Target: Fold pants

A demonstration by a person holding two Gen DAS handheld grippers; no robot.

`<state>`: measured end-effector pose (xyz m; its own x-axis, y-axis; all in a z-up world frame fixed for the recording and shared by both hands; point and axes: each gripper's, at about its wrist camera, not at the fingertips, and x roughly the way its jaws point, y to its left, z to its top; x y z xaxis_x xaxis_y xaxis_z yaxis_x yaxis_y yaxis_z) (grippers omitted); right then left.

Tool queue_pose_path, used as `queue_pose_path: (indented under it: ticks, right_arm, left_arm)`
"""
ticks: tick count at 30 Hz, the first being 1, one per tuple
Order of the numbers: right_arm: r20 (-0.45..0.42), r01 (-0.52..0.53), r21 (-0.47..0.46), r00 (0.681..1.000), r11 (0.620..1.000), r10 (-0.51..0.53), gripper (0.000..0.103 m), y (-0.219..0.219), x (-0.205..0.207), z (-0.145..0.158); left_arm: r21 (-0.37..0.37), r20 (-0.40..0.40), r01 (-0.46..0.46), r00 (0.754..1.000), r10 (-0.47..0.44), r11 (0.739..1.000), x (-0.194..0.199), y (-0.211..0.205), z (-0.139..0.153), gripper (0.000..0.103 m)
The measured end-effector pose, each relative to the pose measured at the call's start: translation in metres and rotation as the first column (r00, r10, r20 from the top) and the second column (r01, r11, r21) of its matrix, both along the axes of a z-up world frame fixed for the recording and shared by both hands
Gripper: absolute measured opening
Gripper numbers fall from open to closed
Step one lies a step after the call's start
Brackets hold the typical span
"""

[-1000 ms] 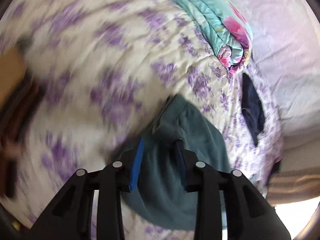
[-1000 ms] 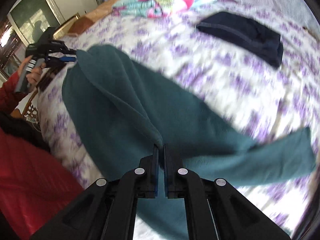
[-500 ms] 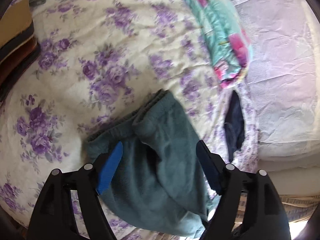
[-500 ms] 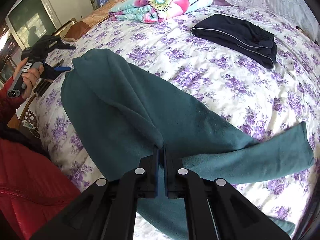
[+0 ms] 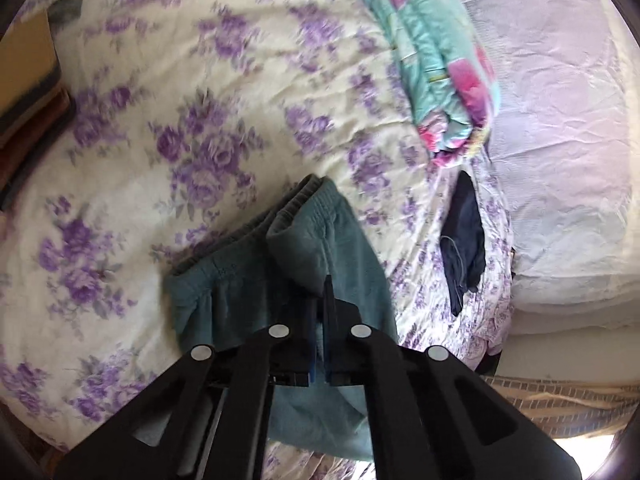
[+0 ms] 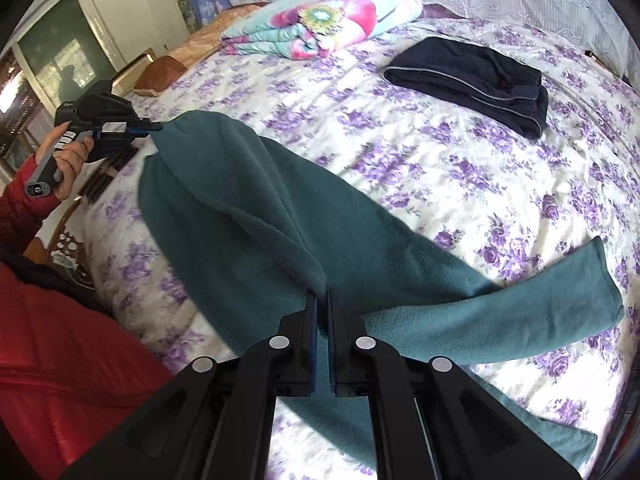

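Nearest in the right wrist view, the right tool (image 6: 322,300) is closed on a raised fold of the teal pants (image 6: 280,216), pinched at about mid-length where the two legs part. From that pinch one leg runs off to the right across the bed (image 6: 460,168), its cuff near the right edge, and a second leg trails toward the near right corner. The garment's long axis runs from there up to the far left, where its waist end meets the left tool (image 6: 154,130), held in a hand (image 6: 68,160) with a red sleeve.

In the left wrist view, the left tool (image 5: 320,292) has just been closing and now grips a lifted fold of the teal pants (image 5: 248,280) just behind the elastic waistband, which points away toward the far left over the purple-flowered bed (image 5: 180,80).

Farther off lie folded dark pants (image 6: 472,80), well apart from the teal ones, and beyond them a rolled floral blanket (image 6: 324,20).
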<state>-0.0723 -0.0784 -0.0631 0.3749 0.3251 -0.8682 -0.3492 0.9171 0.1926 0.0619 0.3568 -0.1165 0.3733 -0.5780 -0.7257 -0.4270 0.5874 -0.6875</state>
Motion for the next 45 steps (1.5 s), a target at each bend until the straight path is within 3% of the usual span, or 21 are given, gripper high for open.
queue_pose_path:
  ticks: [7,15,17,18,19,21,22,24,27,29,30,31,32,33,35,36,38,40,42,45]
  right_arm:
    - [-0.090,-0.062,0.038,0.994,0.997,0.065,0.005,0.005,-0.022,-0.010]
    - [-0.229,-0.104,0.077,0.966,0.992,0.120,0.005,0.016,-0.037,-0.048]
    - [-0.277,-0.101,0.078,0.953,0.992,0.119,0.006,0.015,-0.034,-0.062]
    - [-0.298,-0.088,0.086,0.948,0.992,0.110,0.006,0.014,-0.032,-0.069]
    - [-0.303,-0.080,0.094,0.947,0.992,0.105,0.006,0.013,-0.032,-0.070]
    - [-0.310,-0.074,0.112,0.945,0.991,0.106,0.008,0.011,-0.032,-0.069]
    - [-0.313,-0.069,0.133,0.944,0.989,0.108,0.012,0.008,-0.032,-0.064]
    - [-0.306,-0.052,0.184,0.946,0.982,0.107,0.023,-0.002,-0.035,-0.048]
    - [-0.246,0.014,0.290,0.967,0.957,0.060,0.028,-0.032,-0.032,-0.013]
    - [-0.178,0.150,0.315,0.979,0.937,-0.097,0.053,-0.068,-0.021,0.009]
    - [-0.162,0.231,0.298,0.968,0.926,-0.190,0.055,-0.085,-0.014,0.013]
    - [-0.164,0.356,0.257,0.932,0.898,-0.323,0.055,-0.108,-0.003,0.013]
    - [-0.174,0.457,0.204,0.887,0.865,-0.428,0.055,-0.125,0.006,0.010]
    - [-0.184,0.566,0.133,0.821,0.814,-0.541,0.054,-0.143,0.017,0.005]
    - [-0.194,0.669,0.101,0.740,0.737,-0.645,0.048,-0.163,0.031,-0.004]
    - [-0.205,0.702,0.099,0.708,0.705,-0.676,0.046,-0.170,0.037,-0.009]
    - [-0.220,0.769,0.069,0.633,0.636,-0.742,0.042,-0.178,0.047,-0.021]
    - [-0.213,0.809,0.023,0.578,0.588,-0.787,0.042,-0.184,0.058,-0.031]
    - [-0.223,0.821,-0.014,0.554,0.570,-0.802,0.042,-0.184,0.067,-0.043]
    - [-0.245,0.833,-0.070,0.519,0.549,-0.819,0.044,-0.183,0.077,-0.061]
  left_arm:
    - [0.042,-0.045,0.064,0.997,-0.062,0.997,-0.022,0.009,-0.006,0.001]
    - [0.060,-0.144,0.029,0.989,-0.020,0.998,-0.044,0.024,-0.040,0.002]
    - [0.095,-0.178,0.029,0.984,-0.011,0.995,-0.045,0.025,-0.041,0.012]
    - [0.130,-0.193,0.034,0.981,-0.008,0.991,-0.045,0.026,-0.038,0.028]
    - [0.153,-0.192,0.043,0.981,-0.013,0.987,-0.045,0.026,-0.034,0.036]
    - [0.219,-0.185,0.070,0.982,-0.029,0.973,-0.047,0.027,-0.018,0.045]
    - [0.288,-0.158,0.087,0.986,-0.042,0.954,-0.048,0.027,-0.001,0.048]
    - [0.337,-0.102,0.107,0.992,-0.077,0.935,-0.047,0.023,0.020,0.050]
    - [0.320,-0.019,0.159,0.987,-0.161,0.934,-0.042,0.003,0.039,0.062]
    - [0.284,-0.012,0.227,0.972,-0.233,0.932,-0.035,-0.025,0.033,0.063]
    - [0.279,-0.019,0.259,0.964,-0.264,0.925,-0.033,-0.038,0.026,0.063]
    - [0.280,-0.043,0.298,0.953,-0.298,0.912,-0.031,-0.052,0.014,0.063]
    - [0.280,-0.067,0.326,0.945,-0.320,0.903,-0.030,-0.063,0.004,0.063]
    - [0.273,-0.088,0.352,0.936,-0.341,0.895,-0.030,-0.074,-0.006,0.063]
    - [0.317,-0.116,0.379,0.925,-0.361,0.870,-0.033,-0.091,-0.022,0.064]
    - [0.360,-0.103,0.384,0.922,-0.372,0.850,-0.036,-0.096,-0.022,0.068]
    - [0.373,-0.081,0.410,0.908,-0.410,0.833,-0.039,-0.103,-0.022,0.082]
    - [0.383,-0.068,0.437,0.892,-0.446,0.814,-0.040,-0.108,-0.025,0.095]
    - [0.400,-0.065,0.443,0.887,-0.457,0.803,-0.041,-0.110,-0.025,0.098]
    - [0.473,-0.080,0.452,0.877,-0.474,0.756,-0.044,-0.119,-0.026,0.098]
